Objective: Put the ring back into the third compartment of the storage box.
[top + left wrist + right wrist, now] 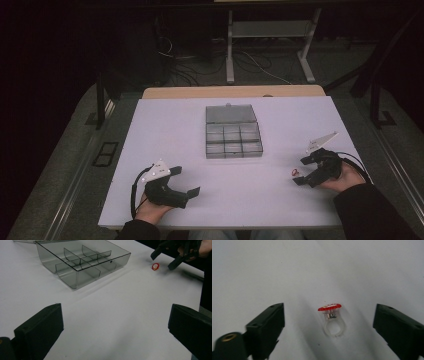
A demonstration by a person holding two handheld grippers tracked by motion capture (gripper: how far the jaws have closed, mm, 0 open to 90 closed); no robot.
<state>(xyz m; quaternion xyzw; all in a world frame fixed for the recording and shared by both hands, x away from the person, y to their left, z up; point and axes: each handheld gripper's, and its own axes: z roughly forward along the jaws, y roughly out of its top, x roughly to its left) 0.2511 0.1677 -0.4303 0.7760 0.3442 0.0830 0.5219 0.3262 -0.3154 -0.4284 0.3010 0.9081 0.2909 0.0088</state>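
Now the right gripper [329, 322] is lined up on a small toy ring [331, 319] with a red disc top and a clear band, lying on the white table [250, 195] at the lower right of the high view, well apart from the open compartment box [233, 132] in the middle. Its jaws stand apart, one on each side of the ring, with neither pad touching it. The ring sits just ahead of them in the centre of the right gripper view, so a good pinch, by the look of it, means easing forward until the pads flank the band, then squeezing gently so it does not skitter away. The left gripper [115, 330], at lower left, rests with jaws spread wide, holding nothing.
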